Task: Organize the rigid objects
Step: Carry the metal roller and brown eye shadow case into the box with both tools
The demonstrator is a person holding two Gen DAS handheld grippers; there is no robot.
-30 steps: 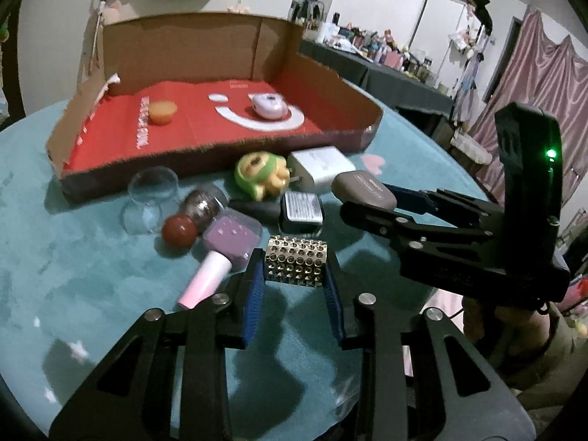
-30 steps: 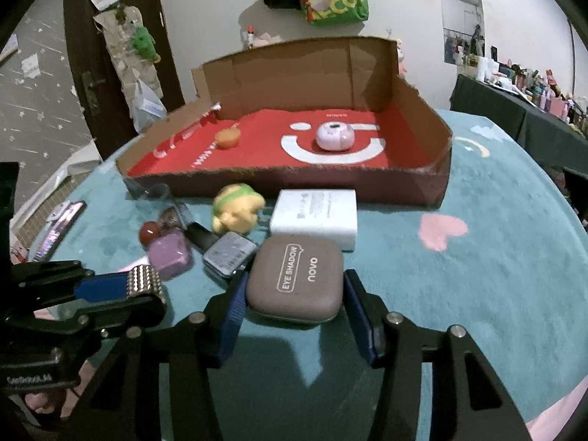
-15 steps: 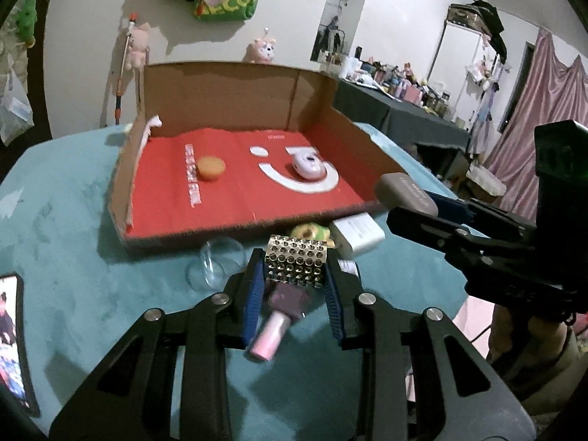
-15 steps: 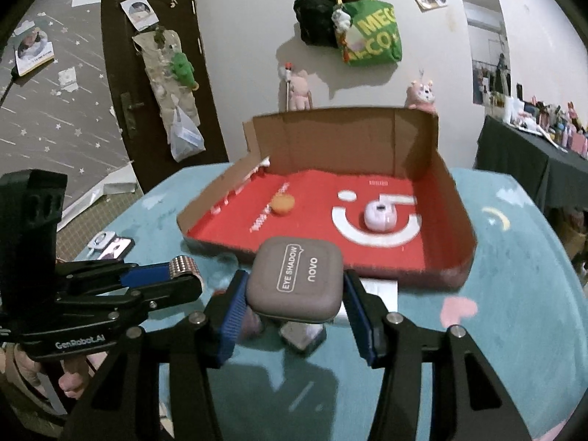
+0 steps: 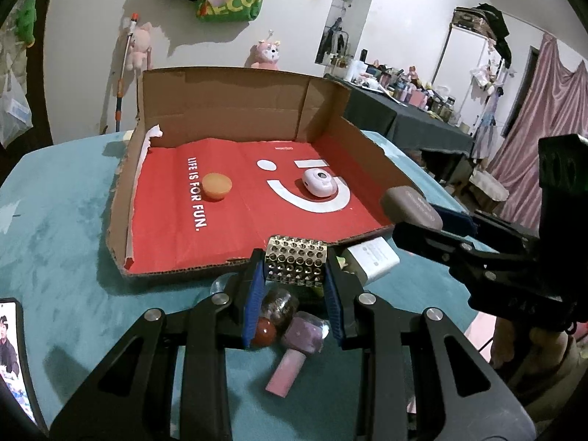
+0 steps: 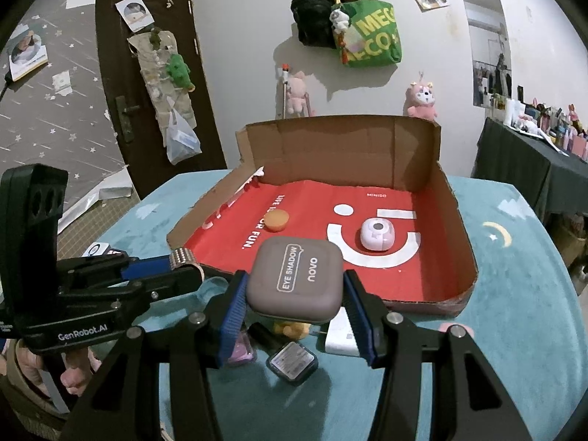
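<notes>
My left gripper [image 5: 294,275] is shut on a gold studded block [image 5: 296,265] and holds it in the air above the near wall of the cardboard box [image 5: 235,110]. My right gripper [image 6: 294,294] is shut on a brown eye shadow case [image 6: 296,284], also raised near the box's front wall; the case shows in the left wrist view [image 5: 409,207]. The box has a red floor [image 6: 404,275] with an orange puck [image 5: 217,185] and a pink round device [image 5: 319,182] on it.
On the teal table [image 5: 66,257] before the box lie a red ball [image 5: 264,332], a purple-headed pink item [image 5: 294,352], a white charger [image 5: 371,259], a small dark tin [image 6: 292,362] and a yellow toy [image 6: 292,329]. A phone [image 5: 13,360] lies at the left.
Both grippers have risen off the table with their objects and moved toward the box. The loose items now lie below the fingers.
</notes>
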